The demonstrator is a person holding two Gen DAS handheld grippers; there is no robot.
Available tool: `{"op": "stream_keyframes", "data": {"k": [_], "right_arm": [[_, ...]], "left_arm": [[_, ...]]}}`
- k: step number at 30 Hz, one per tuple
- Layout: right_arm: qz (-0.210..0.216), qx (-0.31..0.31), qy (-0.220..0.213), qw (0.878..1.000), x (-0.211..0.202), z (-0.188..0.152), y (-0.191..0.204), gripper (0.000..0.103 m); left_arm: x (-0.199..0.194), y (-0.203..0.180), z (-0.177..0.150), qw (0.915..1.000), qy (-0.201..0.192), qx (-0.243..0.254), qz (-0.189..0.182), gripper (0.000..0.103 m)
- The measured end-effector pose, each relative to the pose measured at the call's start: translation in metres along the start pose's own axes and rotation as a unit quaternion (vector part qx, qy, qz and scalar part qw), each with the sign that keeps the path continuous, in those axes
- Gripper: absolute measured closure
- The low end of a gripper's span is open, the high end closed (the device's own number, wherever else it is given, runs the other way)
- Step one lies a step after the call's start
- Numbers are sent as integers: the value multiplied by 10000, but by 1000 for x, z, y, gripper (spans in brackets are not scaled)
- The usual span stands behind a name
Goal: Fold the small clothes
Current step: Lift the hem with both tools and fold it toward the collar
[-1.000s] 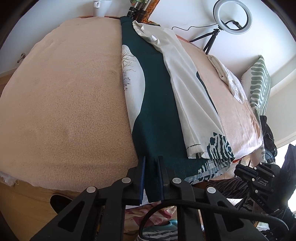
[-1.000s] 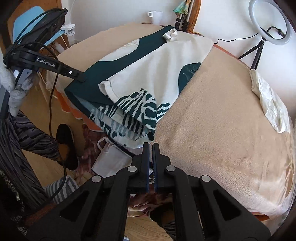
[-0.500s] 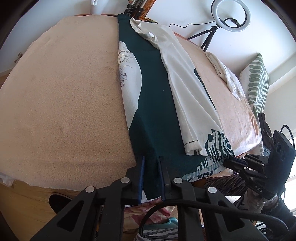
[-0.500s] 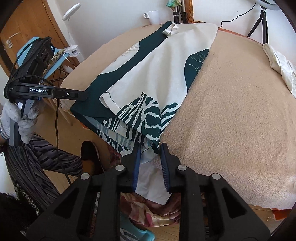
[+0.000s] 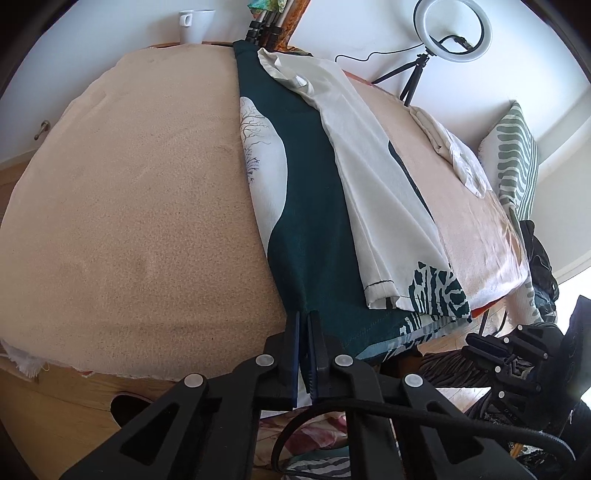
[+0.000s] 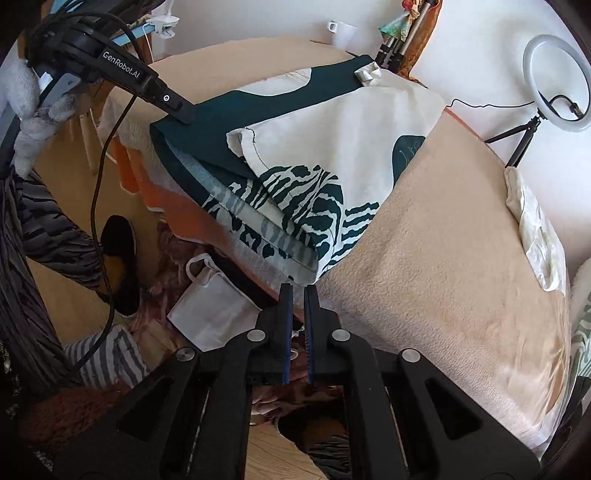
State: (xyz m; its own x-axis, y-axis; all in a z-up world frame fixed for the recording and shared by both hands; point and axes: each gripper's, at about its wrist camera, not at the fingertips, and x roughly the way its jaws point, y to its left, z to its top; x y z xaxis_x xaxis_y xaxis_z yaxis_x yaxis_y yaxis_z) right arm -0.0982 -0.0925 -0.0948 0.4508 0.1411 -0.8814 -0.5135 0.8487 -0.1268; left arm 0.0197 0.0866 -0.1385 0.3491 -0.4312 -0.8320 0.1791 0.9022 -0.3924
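Observation:
A dark green and cream printed garment (image 5: 314, 229) lies folded lengthwise on the beige-covered table (image 5: 129, 203), its near end hanging over the edge. My left gripper (image 5: 304, 317) is shut on the garment's dark green near corner; the right wrist view shows the left gripper (image 6: 184, 114) pinching that corner. My right gripper (image 6: 298, 291) is closing on the other near corner, the zebra-patterned hem of the garment (image 6: 332, 122), which sits between its tips with only a narrow gap left. The right gripper (image 5: 476, 338) also shows low at the right in the left wrist view.
A crumpled cream cloth (image 6: 535, 229) lies at the table's far right edge. A ring light (image 5: 452, 29) on a tripod, a white mug (image 5: 194, 22) and a striped pillow (image 5: 513, 155) stand behind. A white bag (image 6: 214, 314) lies on the floor beside the person's legs.
My left jaws have closed on the green corner. My right gripper opened, moved up to the patterned hem corner and has narrowed around it.

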Motion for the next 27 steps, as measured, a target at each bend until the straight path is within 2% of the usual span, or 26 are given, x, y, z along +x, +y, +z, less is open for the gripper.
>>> {"op": "stream_keyframes", "data": {"k": [1,2,4,6,7,9,11,13,14,15,16,18,19,22,24,27], "right_arm": [[167,178,-4,9997,-3,-1,-7,90],[369,432,-59,9984,-7,-1,-18,74],[907,1186,-229,9885,-12,-3,-44,56],[1463,1969,-375,9687,-10,-4,-75,56],[1596,2296,-348,9595,-4,-4,-88,56],[1907,2715,-187,9432,13,-4,-104,58],[2224,2903,58,9307,32,-3,-110,73],[2416,3125,110,9186,41,-4,-113,75],[2561,3211,138,9117,43,-3,-115,76],[2680,3269,174,9061,45,-3,-116,78],[2725,3215,219,9066,47,-1,-113,80],[2612,2972,264,9180,49,4,-106,89],[2612,2905,301,9200,50,7,-103,96],[2667,2909,387,9180,49,9,-99,100],[2770,2988,194,9130,33,9,-105,100],[2744,3108,-158,9099,13,4,-119,100]], "left_arm": [[-1,2,0,10000,-32,-34,-13,102],[-2,2,0,10000,-33,-74,-51,102],[-3,4,0,9997,-4,-147,-206,94],[-4,3,0,9995,-47,-212,-223,68],[-3,3,0,9995,-34,-216,-233,67],[2,1,0,9994,99,-207,-240,64],[7,3,-2,9991,225,-287,-237,65],[9,4,-4,9982,293,-371,-357,66],[9,4,-4,9983,279,-371,-359,68],[9,4,-3,9982,289,-361,-370,76],[11,4,-2,9981,314,-366,-377,81],[13,6,-2,9978,350,-399,-385,100],[13,6,-1,9978,348,-410,-393,103],[-5,5,0,9979,102,-391,-507,103],[-16,5,-1,9976,-60,-385,-580,103],[-2,9,-4,9973,161,-480,-533,103]]}}
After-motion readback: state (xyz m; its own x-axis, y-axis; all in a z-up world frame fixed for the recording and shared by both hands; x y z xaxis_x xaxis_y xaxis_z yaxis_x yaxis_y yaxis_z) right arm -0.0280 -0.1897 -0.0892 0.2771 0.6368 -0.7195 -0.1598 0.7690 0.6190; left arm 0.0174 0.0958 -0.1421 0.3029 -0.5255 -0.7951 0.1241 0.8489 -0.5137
